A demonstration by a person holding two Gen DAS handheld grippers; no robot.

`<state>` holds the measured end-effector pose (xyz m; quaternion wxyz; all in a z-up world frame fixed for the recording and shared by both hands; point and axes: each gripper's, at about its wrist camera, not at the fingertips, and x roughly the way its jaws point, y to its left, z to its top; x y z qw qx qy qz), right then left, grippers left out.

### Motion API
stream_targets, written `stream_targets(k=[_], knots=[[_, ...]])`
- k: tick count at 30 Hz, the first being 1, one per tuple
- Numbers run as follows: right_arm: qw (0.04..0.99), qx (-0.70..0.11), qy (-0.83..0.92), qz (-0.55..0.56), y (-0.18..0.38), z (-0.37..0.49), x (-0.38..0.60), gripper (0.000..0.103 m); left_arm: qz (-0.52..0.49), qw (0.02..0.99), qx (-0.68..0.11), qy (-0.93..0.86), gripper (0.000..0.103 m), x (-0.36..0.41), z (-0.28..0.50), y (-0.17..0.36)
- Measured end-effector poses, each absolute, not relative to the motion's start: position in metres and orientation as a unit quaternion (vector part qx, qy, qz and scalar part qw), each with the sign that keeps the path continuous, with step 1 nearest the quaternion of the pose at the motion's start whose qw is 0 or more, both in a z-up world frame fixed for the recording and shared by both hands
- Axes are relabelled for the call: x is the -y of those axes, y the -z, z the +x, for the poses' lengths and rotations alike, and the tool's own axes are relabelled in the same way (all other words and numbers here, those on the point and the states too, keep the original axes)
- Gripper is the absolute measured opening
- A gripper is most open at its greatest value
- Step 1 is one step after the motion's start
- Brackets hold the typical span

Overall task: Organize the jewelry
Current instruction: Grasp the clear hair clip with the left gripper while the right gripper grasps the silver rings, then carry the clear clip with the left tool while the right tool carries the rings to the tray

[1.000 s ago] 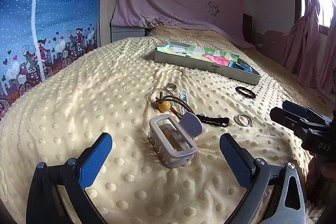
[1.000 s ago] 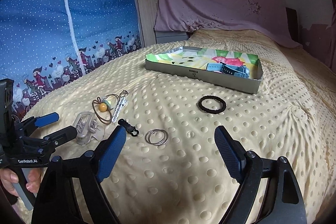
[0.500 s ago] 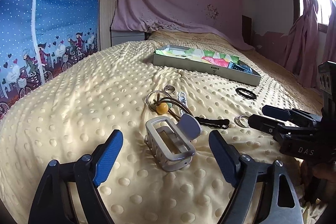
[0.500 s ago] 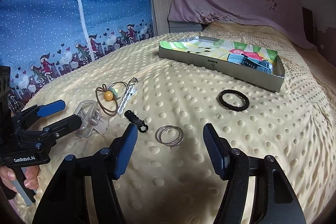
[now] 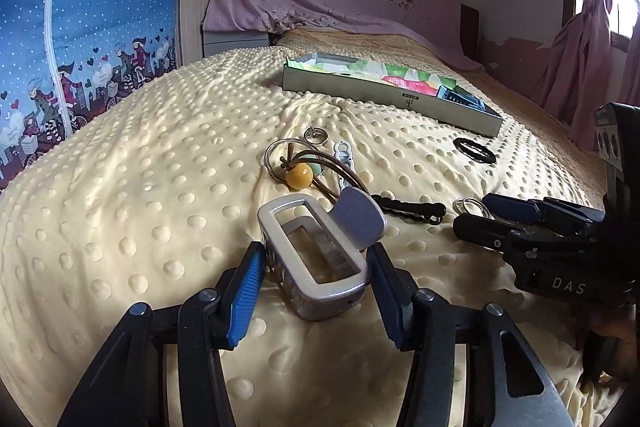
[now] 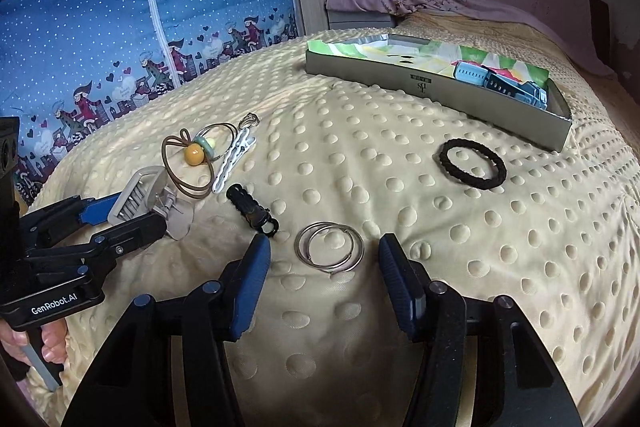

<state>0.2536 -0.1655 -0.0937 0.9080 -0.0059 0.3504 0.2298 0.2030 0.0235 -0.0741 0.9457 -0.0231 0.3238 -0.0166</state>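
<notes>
A silver-grey claw clip [image 5: 316,255] lies on the yellow dotted blanket. My left gripper [image 5: 316,259] is closing around it, and the blue pads [image 5: 246,291] meet its two sides. The right wrist view shows the same clip [image 6: 138,193] between the left gripper's [image 6: 136,213] fingers. Two thin metal hoop rings [image 6: 330,225] lie between the fingers of my right gripper [image 6: 324,251]. Its jaws are closing, but the pads [image 6: 250,287] stand clear of the rings. An open tin box [image 6: 436,89] with watches inside sits farther back.
Between the grippers lie a black barrette [image 6: 250,209], a brown hair tie with a yellow bead [image 6: 193,154], a white chain clip [image 6: 234,163] and a small ring [image 6: 249,121]. A black scrunchie [image 6: 444,163] lies near the box. A blue curtain hangs left.
Both pairs of jaws have narrowed. The left gripper came forward until its pads reached the claw clip's sides. The right gripper moved in over the two hoop rings.
</notes>
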Motion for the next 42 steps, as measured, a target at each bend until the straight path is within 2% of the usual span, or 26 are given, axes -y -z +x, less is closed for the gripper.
stream_targets(k=[2,6,14,26,34,42], knots=[[0.907,-0.353,-0.228,-0.007,0.095,0.254,0.165,0.044,-0.018,0.947,-0.322,0.015,0.048,-0.022,0.202,0.074],[0.907,-0.353,-0.229,-0.002,0.093,0.253,0.167,0.027,-0.006,0.950,-0.313,0.020,0.046,-0.017,0.198,0.070],[0.909,-0.337,-0.244,-0.016,0.085,0.240,0.164,0.026,0.002,0.951,-0.303,0.067,0.044,-0.007,0.190,0.064],[0.935,-0.283,-0.210,0.027,0.056,0.218,0.200,0.026,0.023,0.955,-0.268,0.122,0.044,0.018,0.159,0.045],[0.943,-0.269,-0.190,0.051,0.047,0.228,0.221,0.026,-0.008,0.955,-0.264,0.132,0.044,0.028,0.199,0.023],[0.956,-0.242,-0.163,0.027,0.019,0.279,0.251,0.026,-0.031,0.959,-0.249,0.133,0.044,0.047,0.286,-0.002]])
